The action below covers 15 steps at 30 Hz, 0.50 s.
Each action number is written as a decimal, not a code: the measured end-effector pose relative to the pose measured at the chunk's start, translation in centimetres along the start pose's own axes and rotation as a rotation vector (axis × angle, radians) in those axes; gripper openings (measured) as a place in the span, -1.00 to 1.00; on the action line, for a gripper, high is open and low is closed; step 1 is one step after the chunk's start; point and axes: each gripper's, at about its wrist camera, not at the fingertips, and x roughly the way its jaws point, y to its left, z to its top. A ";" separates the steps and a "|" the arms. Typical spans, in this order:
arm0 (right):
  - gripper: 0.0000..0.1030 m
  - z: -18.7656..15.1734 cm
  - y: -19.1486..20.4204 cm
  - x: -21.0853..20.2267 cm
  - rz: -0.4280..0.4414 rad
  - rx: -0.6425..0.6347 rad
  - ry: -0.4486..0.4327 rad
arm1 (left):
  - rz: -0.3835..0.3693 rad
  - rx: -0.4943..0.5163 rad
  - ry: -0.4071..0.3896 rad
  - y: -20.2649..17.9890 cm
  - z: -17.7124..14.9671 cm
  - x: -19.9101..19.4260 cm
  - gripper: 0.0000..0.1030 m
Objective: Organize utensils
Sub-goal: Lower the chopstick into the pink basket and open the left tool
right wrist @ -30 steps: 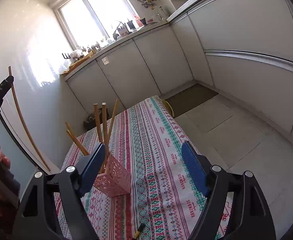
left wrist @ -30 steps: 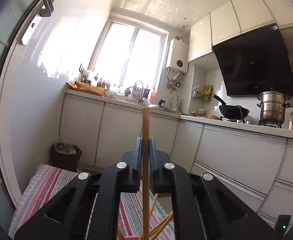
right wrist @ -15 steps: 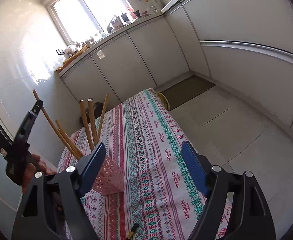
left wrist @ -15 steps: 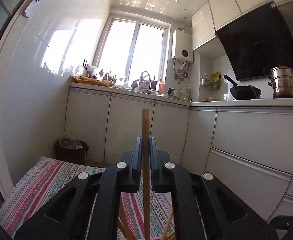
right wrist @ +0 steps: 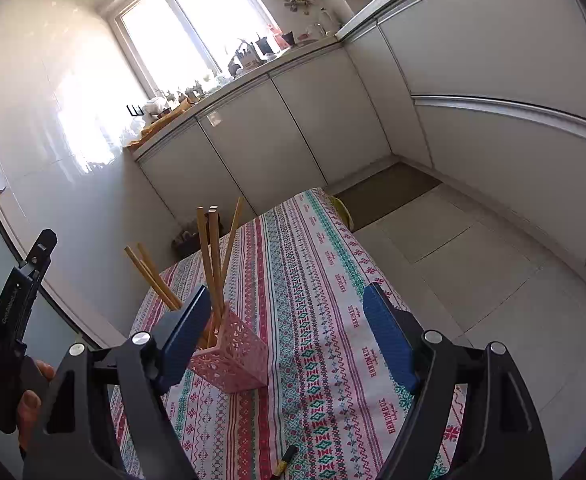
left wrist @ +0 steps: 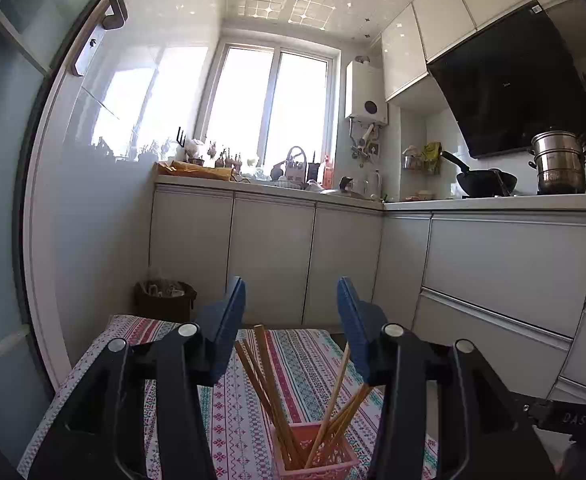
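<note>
And the chopstick is away! A second ago the left gripper (left wrist: 291, 316) was clamped on a single upright chopstick; its fingers have just been opening, nothing sits between them now, and the stick has joined the chopsticks (right wrist: 213, 264) in the pink holder (right wrist: 233, 356). The holder stands on the striped table (right wrist: 333, 280), near its left edge. In the left wrist view it sits low and just ahead of the released fingers, the sticks fanning up towards the gap without touching the pads. The right gripper (right wrist: 289, 336) hangs spread wide and empty, its left finger in front of the holder in its own view. The danger, as I read it: that holder looks light and top-heavy, so a finger brushing the leaning sticks on the way out could tip it over. One dark-tipped piece (right wrist: 285, 458) lies at the table's near edge.
</note>
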 end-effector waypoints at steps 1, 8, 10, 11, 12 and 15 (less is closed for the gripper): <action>0.59 0.0 0.2 -0.2 0.000 -0.005 -0.006 | -0.008 0.000 0.019 -0.1 0.0 -0.5 0.11; 0.87 -0.4 0.3 -1.7 -0.045 -0.022 -0.049 | -0.039 0.041 0.133 -0.9 -0.9 -3.6 0.86; 0.87 -0.6 0.0 -1.9 -0.075 -0.020 -0.043 | -0.050 0.042 0.185 -1.0 -1.2 -3.7 0.86; 0.87 -0.6 -0.2 -2.0 -0.093 -0.023 -0.039 | -0.054 0.039 0.200 -1.1 -1.3 -3.8 0.86; 0.87 -0.7 -0.3 -2.1 -0.113 -0.026 -0.037 | -0.057 0.035 0.212 -1.1 -1.3 -4.0 0.86; 0.87 -0.8 -0.7 -2.5 -0.157 -0.045 -0.037 | -0.066 0.014 0.252 -1.0 -1.5 -4.2 0.86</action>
